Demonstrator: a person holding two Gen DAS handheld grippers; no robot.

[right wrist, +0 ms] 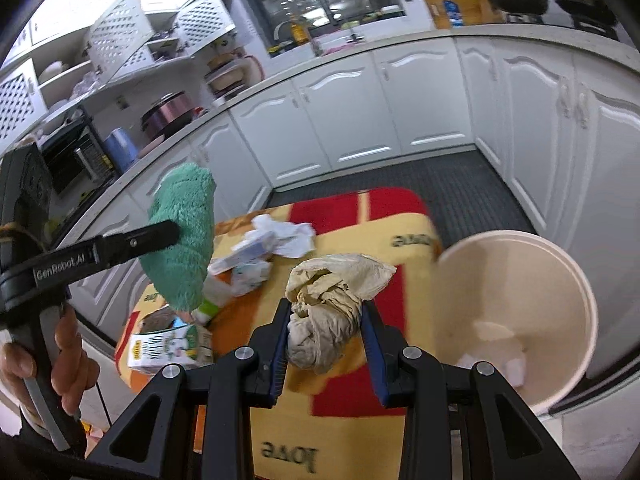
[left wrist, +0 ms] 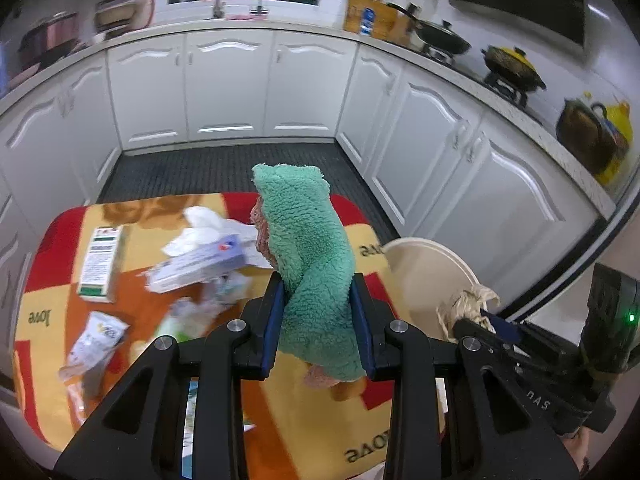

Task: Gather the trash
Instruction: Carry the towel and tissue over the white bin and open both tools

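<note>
Left jaws: closed on a green fuzzy cloth (left wrist: 312,264), blue pads pressing both its sides; cloth standing up past the fingertips, a pinkish layer showing at its edge and underside.
Right jaws: closed on a crumpled beige paper wad (right wrist: 328,308), pinched between the blue pads, upper part spilling out above the fingertips.
Left gripper (left wrist: 318,320): raised above the table, aimed forward and slightly down; in the right wrist view, held by a bare hand (right wrist: 48,360) wrapped round the handle.
Right gripper (right wrist: 326,340): lifted above the table's near right part, just beside the bin rim, to the left of it.
Bin (right wrist: 576,280): cream, round, open-topped, standing by the table's right edge; inside, pale white pieces lying at the bottom, too blurred to name.
Table cover (left wrist: 64,248): red, yellow and orange blanket bearing the word "love".
Trash left on the cover: white crumpled tissues (left wrist: 200,228); a flat white-and-blue box (left wrist: 200,266) touching them; an upright-printed white carton (left wrist: 100,264) lying to the left; a small crinkled wrapper (left wrist: 94,340) near the left front edge; a drink carton (right wrist: 172,346) with its top torn open near the front.
</note>
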